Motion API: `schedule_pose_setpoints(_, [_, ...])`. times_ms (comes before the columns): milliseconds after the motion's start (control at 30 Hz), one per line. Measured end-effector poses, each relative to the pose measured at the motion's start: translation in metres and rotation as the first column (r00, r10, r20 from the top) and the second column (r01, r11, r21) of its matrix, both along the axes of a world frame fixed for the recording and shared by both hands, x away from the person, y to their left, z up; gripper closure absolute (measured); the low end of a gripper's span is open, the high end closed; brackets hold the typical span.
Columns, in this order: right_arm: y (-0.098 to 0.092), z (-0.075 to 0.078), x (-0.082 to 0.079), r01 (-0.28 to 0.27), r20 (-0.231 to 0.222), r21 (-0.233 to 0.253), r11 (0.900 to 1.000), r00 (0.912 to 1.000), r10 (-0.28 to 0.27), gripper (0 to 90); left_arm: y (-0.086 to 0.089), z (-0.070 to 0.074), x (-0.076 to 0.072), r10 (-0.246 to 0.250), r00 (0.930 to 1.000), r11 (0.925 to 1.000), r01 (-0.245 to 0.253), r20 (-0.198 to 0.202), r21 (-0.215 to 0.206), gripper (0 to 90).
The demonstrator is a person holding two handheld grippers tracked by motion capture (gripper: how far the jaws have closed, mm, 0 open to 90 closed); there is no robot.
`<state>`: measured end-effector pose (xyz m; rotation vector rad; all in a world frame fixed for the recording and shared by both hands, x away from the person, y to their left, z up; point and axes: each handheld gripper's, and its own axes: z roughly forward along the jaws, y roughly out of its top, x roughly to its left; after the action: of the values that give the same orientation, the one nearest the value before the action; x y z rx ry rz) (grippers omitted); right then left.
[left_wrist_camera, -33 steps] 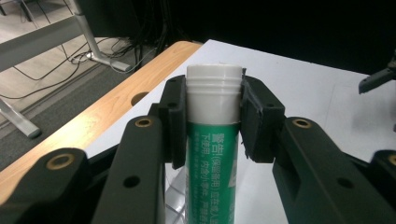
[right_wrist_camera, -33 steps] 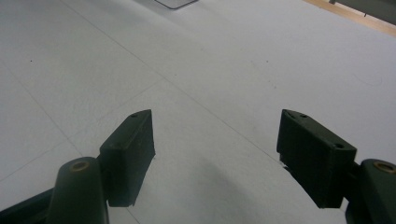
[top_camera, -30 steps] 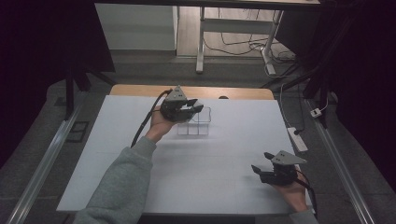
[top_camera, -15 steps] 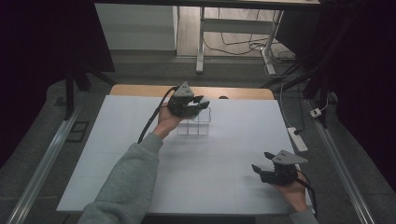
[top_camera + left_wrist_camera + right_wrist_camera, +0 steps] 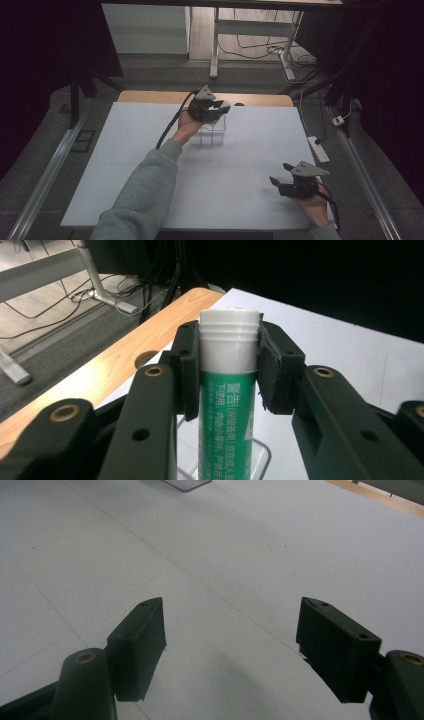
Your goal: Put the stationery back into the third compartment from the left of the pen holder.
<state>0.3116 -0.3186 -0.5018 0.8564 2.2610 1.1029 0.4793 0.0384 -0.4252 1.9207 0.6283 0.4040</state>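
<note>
My left gripper [image 5: 229, 367] is shut on a green glue stick [image 5: 227, 415] with a white cap, held upright between the jaws. In the high view the left gripper [image 5: 220, 107] hovers just above a clear plastic compartment box [image 5: 209, 135] at the far middle of the white table [image 5: 125, 165]. The box's rim [image 5: 260, 452] shows below the stick. My right gripper [image 5: 276, 183] rests low near the table's front right, jaws wide apart with nothing between them; in its own view the right gripper [image 5: 230, 645] looks across bare white tabletop.
A wooden strip [image 5: 150, 96] runs along the table's far edge, with a dark round hole [image 5: 145, 358] in it. Cables and a power strip [image 5: 319, 149] lie on the floor to the right. Metal rails [image 5: 47, 175] flank the table.
The left gripper with the glue stick has moved right and slightly farther back, over the clear box. The right gripper has stayed put.
</note>
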Motion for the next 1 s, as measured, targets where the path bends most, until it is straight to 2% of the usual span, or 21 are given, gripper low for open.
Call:
schedule_pose_setpoints(200, [0.000, -0.001, 0.000, 0.003, -0.003, -0.006, 1.000, 1.0000, -0.003, 27.9, -0.005, 0.001, 0.007, 0.003, 0.9999, 1.0000, -0.003, -0.012, -0.006, 64.2])
schedule_pose_setpoints(633, [0.000, -0.002, 0.001, 0.007, -0.013, -0.020, 1.000, 0.9999, -0.007, 27.9, -0.010, -0.007, 0.012, 0.007, 0.9996, 0.9996, -0.006, -0.028, 0.029, 63.4])
schedule_pose_setpoints(700, [0.000, -0.002, 0.000, 0.005, -0.012, -0.020, 1.000, 0.9999, -0.005, 27.9, -0.009, -0.007, 0.012, 0.009, 0.9994, 0.9995, -0.008, -0.035, 0.030, 58.0])
schedule_pose_setpoints(767, [0.000, -0.002, 0.000, 0.005, -0.011, -0.018, 1.000, 0.9999, -0.005, 27.9, -0.008, -0.005, 0.010, 0.033, 0.9990, 0.9986, -0.032, -0.031, 0.043, 44.5])
schedule_pose_setpoints(800, [0.000, -0.002, 0.000, 0.005, -0.011, -0.017, 1.000, 0.9999, -0.005, 27.9, -0.007, -0.003, 0.009, 0.032, 0.9989, 0.9987, -0.031, -0.033, 0.040, 41.4])
schedule_pose_setpoints(1000, [0.000, -0.002, 0.000, 0.008, -0.010, -0.010, 1.000, 0.9999, -0.008, 27.9, -0.001, 0.001, 0.002, 0.015, 0.9989, 0.9993, -0.014, -0.044, 0.036, 38.6])
